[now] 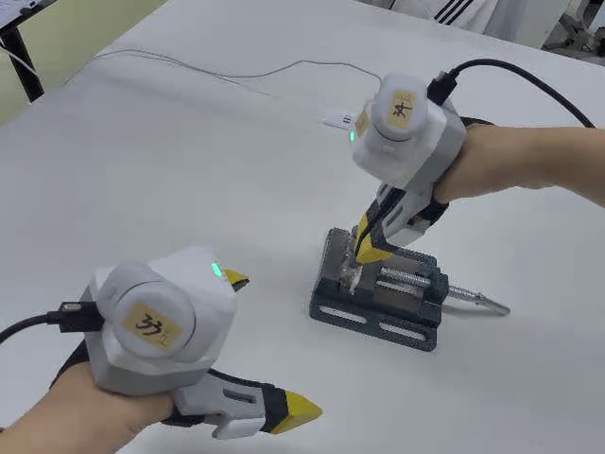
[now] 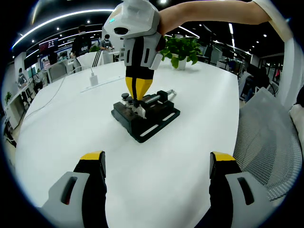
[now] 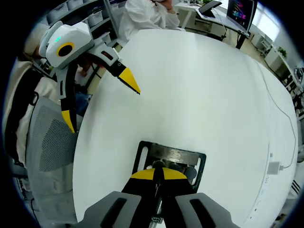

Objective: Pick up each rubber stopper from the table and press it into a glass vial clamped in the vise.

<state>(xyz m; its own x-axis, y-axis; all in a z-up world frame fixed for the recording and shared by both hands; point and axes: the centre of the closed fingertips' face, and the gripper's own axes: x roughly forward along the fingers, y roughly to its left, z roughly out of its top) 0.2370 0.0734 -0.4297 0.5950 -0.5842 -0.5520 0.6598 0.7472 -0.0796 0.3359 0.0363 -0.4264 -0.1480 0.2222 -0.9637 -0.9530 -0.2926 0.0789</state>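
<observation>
Jaws of right gripper (image 3: 159, 174) sitting pinched together, tips bearing down over vise (image 1: 378, 305); anything pinched between them, cannot tell. Left gripper (image 2: 156, 156) hovering wide open, empty. Glass vial (image 1: 352, 275) likely brittle, stopper soft and grippy: gripping its sides, pressing straight, gently.

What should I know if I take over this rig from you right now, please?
Left gripper: open, empty, held above the table, apart from the vise.
Right gripper: jaws together, tips pointing down into the vise's clamp. I cannot tell whether a stopper sits between them.
Done: unclear; the tips cover the clamped spot.
Left: probably finish this press, then check the clamp before going on.
</observation>
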